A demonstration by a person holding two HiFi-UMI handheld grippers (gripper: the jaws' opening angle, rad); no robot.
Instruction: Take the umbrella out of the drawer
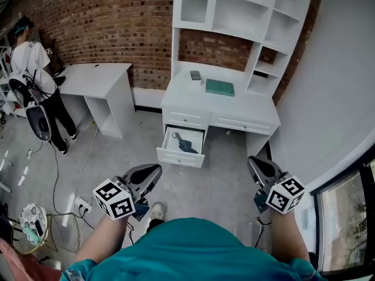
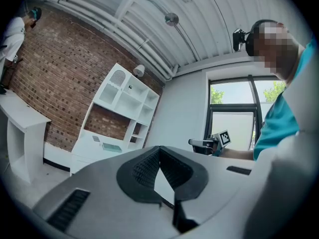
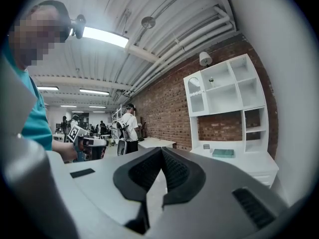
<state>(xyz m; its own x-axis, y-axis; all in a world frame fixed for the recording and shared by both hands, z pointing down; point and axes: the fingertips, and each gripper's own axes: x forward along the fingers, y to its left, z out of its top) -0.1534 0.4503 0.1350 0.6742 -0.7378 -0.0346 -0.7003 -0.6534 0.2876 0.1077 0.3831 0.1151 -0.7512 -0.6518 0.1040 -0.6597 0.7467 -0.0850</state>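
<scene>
Brick wall behind a white table, whose drawer stands open with the umbrella lying inside. The left tool and right tool are clenched and empty, well short. Smart play: close in, open one, pinch the folded body mid-length, lift straight up.

light: bright, ceiling lamp, window | edges: fisheye-curved, vignetted

Ahead of me: table against the back wall, shelf unit on top. Its left drawer stands pulled out, umbrella lying in it. On the table, book right of a small box. 2nd table further left; a person beyond it.
</scene>
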